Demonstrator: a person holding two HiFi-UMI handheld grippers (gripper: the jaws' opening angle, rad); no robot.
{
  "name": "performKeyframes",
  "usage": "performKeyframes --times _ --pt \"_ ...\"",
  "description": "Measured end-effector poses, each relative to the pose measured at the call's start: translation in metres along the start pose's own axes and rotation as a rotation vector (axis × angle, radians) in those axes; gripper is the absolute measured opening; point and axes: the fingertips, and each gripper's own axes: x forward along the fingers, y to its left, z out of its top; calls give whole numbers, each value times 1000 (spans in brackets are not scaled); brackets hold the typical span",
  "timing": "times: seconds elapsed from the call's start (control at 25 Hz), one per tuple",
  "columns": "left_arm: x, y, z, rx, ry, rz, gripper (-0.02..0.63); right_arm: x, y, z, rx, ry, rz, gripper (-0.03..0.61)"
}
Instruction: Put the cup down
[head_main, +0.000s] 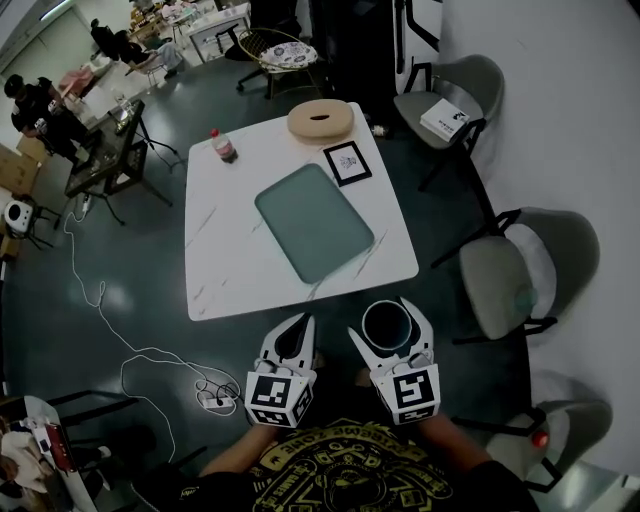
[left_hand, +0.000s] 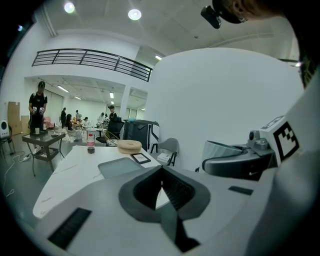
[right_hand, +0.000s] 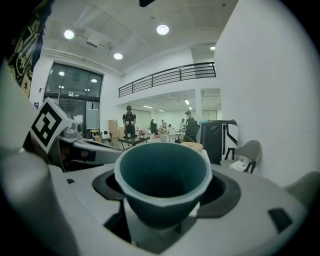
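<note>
- The teal cup is sitting upright, mouth up and empty, between the jaws of the right gripper. The jaws are standing partly apart and pressing on its wall from both sides.
- In the right gripper view the cup is filling the gap between the jaws, with its long axis running vertical and no tilt showing.
- The cup is hanging off the table, just beyond the near edge of the white marble table. No surface is showing directly under it.
- The table top is lying at 12 o'clock from the cup. The teal tray is lying at 11 o'clock, near the table's middle.
- Judgement: the coming move is calling for a carry forward toward 12 o'clock and then a straight lowering, keeping the axis vertical. The right hand is the one carrying, so it is the nearer.
- The left gripper is hovering at 9 o'clock of the cup, just beside it. In its own view the left gripper is showing its jaws pressed together on nothing.
- Farther out, a framed marker card, a wooden ring and a bottle are resting along the table's far side.
</note>
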Motion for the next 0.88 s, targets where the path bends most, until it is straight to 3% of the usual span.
performKeyframes --times 0.36,0.88 --pt "15 52 13 -9 -9 -47 11 45 10 26 -5 11 -77 380" --pt "12 128 25 -18 -21 -75 11 107 36 42 6 5 -115 382"
